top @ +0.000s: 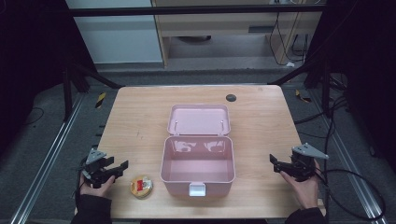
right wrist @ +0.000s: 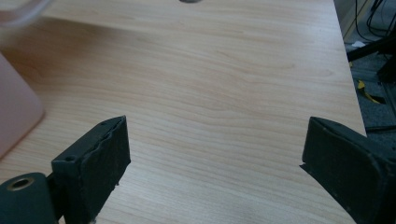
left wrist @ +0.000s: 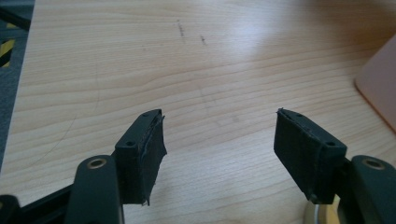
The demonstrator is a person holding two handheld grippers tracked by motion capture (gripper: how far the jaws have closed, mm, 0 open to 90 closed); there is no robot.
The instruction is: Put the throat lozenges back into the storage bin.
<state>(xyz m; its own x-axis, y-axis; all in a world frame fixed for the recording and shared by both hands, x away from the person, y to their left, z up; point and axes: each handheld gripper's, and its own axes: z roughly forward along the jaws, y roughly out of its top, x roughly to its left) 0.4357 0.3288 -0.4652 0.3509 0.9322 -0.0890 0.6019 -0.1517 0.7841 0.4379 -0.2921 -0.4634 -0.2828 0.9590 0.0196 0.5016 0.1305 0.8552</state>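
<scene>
The left gripper (top: 116, 169) is held low over the tabletop (top: 140, 116) near its front left corner, and its jaws are seen spread apart with nothing between them, only bare wood. Just beside it, a little toward the middle of the front edge, a small round tin (top: 141, 186) with a red and yellow top is lying flat on the wood; a bit of its rim (left wrist: 322, 215) is seen under the jaw at the bottom right of the left gripper view. The tin is judged to be the thing that is being reached for. Past the tin, a pink box (top: 197, 163) is standing open in the middle of the tabletop, with its lid (top: 200, 119) laid back toward the far edge. The right gripper (top: 276, 164) is held near the front right corner, well apart from the box, and its jaws are spread wide and empty too. Trouble could come if the tin is pinched only by its edge, because it is low and smooth and could be flipped or shot away toward the front edge and dropped to the floor. The box could also be bumped and pushed if the tin is swung in too low over its wall.
</scene>
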